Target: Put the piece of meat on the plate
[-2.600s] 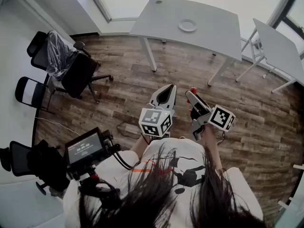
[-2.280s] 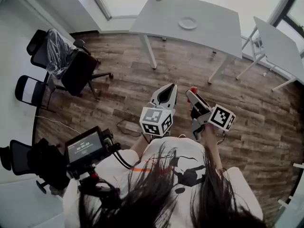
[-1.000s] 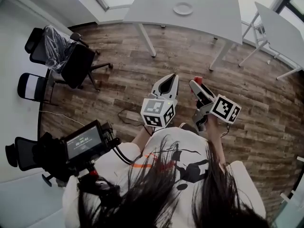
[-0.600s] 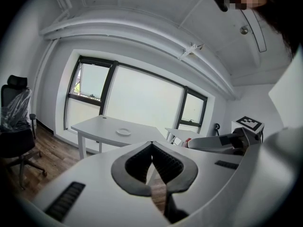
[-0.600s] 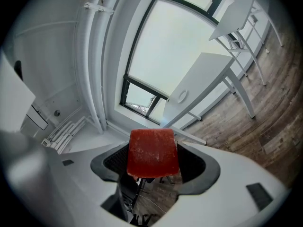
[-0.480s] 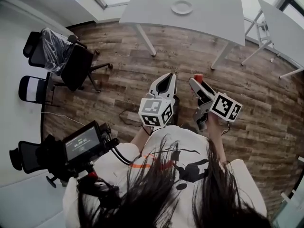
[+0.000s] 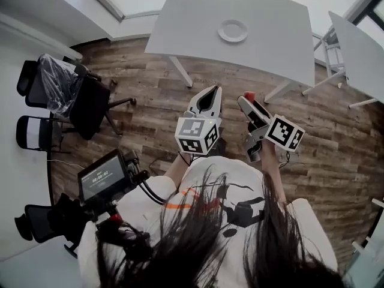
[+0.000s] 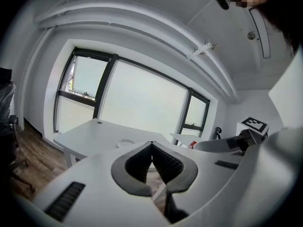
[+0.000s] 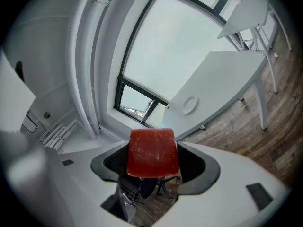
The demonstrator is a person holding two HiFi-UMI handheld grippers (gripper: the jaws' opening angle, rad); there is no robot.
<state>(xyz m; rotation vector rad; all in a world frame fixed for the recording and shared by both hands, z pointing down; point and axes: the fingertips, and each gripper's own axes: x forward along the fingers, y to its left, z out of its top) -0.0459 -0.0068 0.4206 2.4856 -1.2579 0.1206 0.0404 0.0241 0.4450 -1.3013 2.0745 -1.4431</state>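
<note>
Since the earlier frames the white tabletop has grown larger and slid lower in the head view, so the person now stands nearer to it. Both tools sit much as they did in front of the body. The plate lies on that tabletop, toward its far side, round, white and with nothing on it.

The right hand-held gripper is raised over the wooden floor, short of the tabletop's near edge. Its jaws clamp the piece of meat, a red, flat slab with rounded corners that stands up between the dark pads and pokes out past the tips. In the right gripper view the plate shows far off beyond the meat, well apart from it.

The left hand-held gripper is just beside the right one, also over the floor. Its jaws are pressed together at the tips with nothing between them. The plate is faintly visible past them.

Dark office chairs stand at the left, a second table at the right, and a small screen sits by the person's left side.
</note>
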